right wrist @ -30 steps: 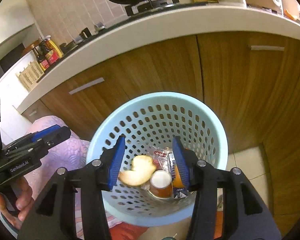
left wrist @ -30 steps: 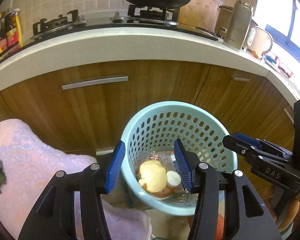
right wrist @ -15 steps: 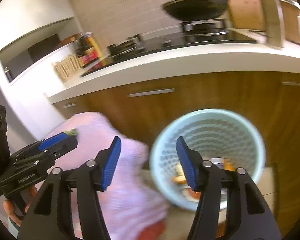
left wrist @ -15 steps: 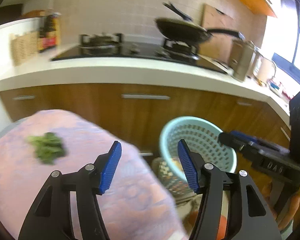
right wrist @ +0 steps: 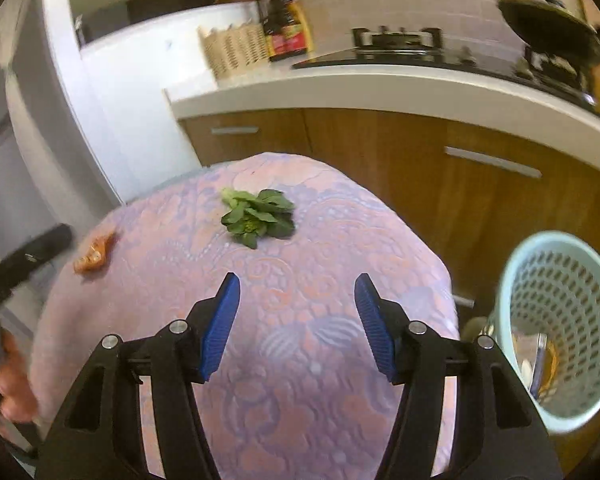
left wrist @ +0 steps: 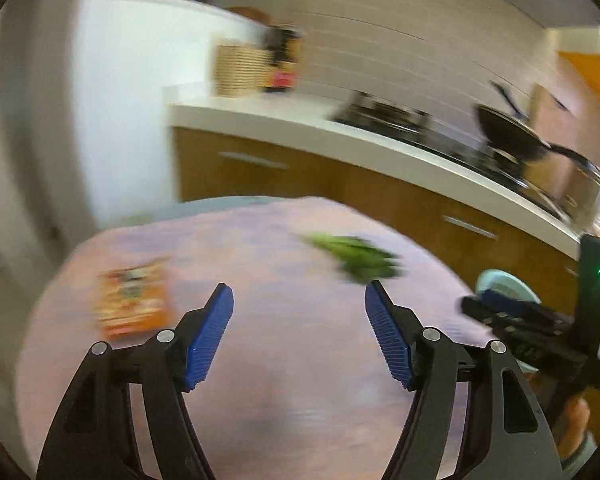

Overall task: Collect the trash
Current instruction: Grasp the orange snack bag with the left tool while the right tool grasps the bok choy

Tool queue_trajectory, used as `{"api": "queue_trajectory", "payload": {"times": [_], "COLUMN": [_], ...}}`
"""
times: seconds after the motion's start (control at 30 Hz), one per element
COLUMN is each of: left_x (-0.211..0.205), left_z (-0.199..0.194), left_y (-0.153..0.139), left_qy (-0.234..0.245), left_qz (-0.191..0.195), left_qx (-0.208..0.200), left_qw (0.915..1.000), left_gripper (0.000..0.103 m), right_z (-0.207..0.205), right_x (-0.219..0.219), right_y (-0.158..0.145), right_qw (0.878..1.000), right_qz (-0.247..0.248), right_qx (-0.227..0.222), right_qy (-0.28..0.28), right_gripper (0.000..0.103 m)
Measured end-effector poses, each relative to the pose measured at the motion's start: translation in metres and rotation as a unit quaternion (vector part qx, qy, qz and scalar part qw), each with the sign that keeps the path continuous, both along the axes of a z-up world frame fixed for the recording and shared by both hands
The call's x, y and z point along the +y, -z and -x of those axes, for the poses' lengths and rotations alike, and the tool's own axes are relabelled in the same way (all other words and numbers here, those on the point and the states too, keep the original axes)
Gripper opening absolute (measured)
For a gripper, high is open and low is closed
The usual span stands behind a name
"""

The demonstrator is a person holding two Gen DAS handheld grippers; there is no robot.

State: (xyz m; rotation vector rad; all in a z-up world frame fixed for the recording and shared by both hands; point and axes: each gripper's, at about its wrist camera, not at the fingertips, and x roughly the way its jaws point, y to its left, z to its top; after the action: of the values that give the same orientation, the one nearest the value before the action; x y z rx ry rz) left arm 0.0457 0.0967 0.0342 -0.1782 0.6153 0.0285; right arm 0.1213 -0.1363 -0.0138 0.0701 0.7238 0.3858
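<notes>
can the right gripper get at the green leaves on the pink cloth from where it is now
Probably yes. The right gripper is open and empty over the pink cloth, and the green leaves lie ahead of its fingers with only bare cloth between. The blue basket stands off to the side.

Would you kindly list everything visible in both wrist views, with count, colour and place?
Leafy greens: one bunch, green, on the cloth's far middle.
Snack wrapper: one, orange, on the cloth's left side.
Tablecloth: one, pink-lilac, covering the table.
Trash basket: one, pale blue, perforated, right of the table, litter inside.
Counter: one, white, over brown cabinets.
Sauce bottles: number unclear, dark, on the counter.
Wicker basket: one, beige, beside the bottles.
Pan: one, black, on the stove.
Left tool: open, empty.
Right tool: open, empty.
</notes>
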Motion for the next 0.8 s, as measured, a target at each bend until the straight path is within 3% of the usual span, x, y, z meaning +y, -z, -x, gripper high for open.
{"api": "queue_trajectory", "payload": {"times": [0.23,0.4,0.57,0.7,0.8], "left_x": [0.107,0.16,0.14,0.123,0.115], "left_z": [0.015,0.01,-0.021,-0.046,-0.058], "left_y": [0.01,0.017,0.036,0.057,0.072], "left_qy": [-0.098,-0.125,-0.1,-0.103,-0.101], "left_qz": [0.023,0.102,0.111,0.082,0.073], "left_qx": [0.012,0.014,0.042,0.075,0.102], "left_qw": [0.9949,0.9868,0.9878,0.9884,0.9869], "left_gripper": [0.073,0.074,0.078,0.081,0.076], "right_z": [-0.04,-0.066,-0.083,-0.094,-0.102], "right_x": [0.042,0.061,0.072,0.075,0.081], "right_y": [0.009,0.009,0.006,0.012,0.018], "right_qw": [0.999,0.998,0.997,0.997,0.996], "right_qz": [0.035,0.051,0.061,0.065,0.071], "right_qx": [-0.003,-0.028,-0.043,-0.017,0.011], "right_qy": [-0.01,-0.002,-0.014,-0.037,-0.052], "right_gripper": [0.056,0.061,0.068,0.076,0.08]}}
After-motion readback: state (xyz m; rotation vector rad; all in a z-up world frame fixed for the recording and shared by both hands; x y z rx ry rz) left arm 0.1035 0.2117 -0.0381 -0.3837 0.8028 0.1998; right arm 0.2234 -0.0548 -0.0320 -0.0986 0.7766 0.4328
